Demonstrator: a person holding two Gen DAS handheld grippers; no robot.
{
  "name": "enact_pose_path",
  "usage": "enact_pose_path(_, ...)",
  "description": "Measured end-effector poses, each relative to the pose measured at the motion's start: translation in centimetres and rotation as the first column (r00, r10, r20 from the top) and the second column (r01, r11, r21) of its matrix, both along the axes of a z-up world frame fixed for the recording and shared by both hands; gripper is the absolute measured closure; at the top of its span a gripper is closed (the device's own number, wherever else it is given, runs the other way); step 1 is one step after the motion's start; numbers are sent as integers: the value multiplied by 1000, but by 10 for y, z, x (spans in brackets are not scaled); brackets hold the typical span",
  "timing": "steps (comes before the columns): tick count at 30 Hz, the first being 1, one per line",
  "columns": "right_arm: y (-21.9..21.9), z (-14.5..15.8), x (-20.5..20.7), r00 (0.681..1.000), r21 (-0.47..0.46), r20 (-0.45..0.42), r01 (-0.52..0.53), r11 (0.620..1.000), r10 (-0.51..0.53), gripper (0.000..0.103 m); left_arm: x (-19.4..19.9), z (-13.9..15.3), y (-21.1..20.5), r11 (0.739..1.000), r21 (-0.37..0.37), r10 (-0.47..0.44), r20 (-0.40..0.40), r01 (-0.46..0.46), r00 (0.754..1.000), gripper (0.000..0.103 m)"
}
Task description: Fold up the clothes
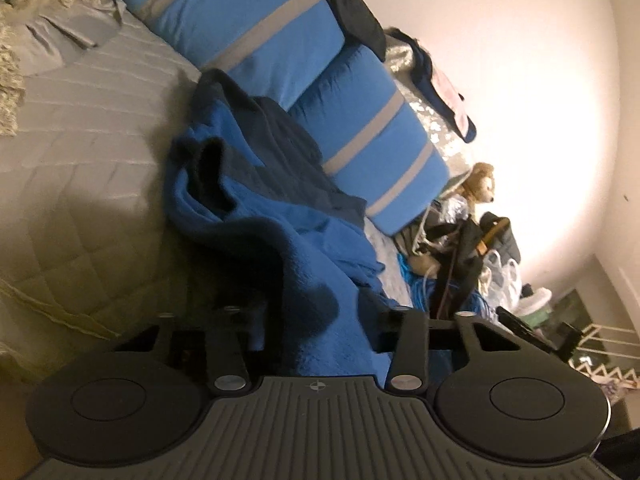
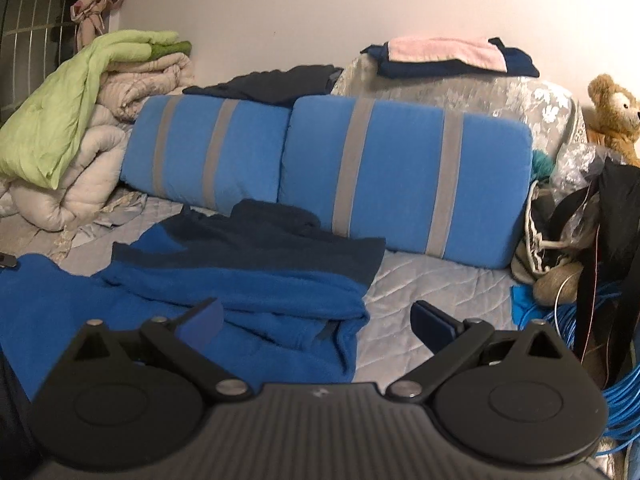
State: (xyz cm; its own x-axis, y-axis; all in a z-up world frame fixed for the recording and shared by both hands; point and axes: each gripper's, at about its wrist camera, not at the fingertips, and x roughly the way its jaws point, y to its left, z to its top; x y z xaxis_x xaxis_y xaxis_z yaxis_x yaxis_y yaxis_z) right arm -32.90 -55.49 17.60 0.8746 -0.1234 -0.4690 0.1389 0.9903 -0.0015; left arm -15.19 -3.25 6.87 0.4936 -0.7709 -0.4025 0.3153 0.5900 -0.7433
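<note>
The blue fleece garment [image 2: 224, 280] lies rumpled at lower left of the right view. The right gripper [image 2: 316, 316] hangs spread over its hem; the left gripper [image 1: 316, 316] seems pinched on fleece, fingertips hidden. Each should grip one layer, then lift evenly.

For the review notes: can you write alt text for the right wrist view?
The right gripper, jaws open and empty, hovers over a blue and navy fleece garment rumpled on a grey quilted bed. Behind lie two blue cushions with grey stripes.
</note>
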Motion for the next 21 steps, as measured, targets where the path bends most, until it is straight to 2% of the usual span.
enact_pose_path(3, -2, -7, -4, 1000, 32, -19, 4, 999, -4, 0, -1, 0, -6, 999, 31, -5, -4, 5, 1000, 75)
enact_pose_path(7, -11, -25, -14, 999, 146, -41, 27, 989, -21, 0, -3, -1, -6, 999, 25, 41, -27, -41, 999, 85)
enact_pose_path(10, -17, -42, -23, 998, 229, -59, 44, 972, -31, 0, -3, 0, -8, 998, 34, 51, -24, -50, 998, 86)
enact_pose_path(16, -32, -80, -41, 997, 424, -79, 45, 905, -13, 1, -1, 0, -10, 998, 45, 55, -32, -54, 998, 86)
enact_pose_path(21, -42, -107, -52, 996, 541, -82, 60, 839, -18, 3, 1, 0, -12, 997, 53, 61, -38, -58, 997, 86)
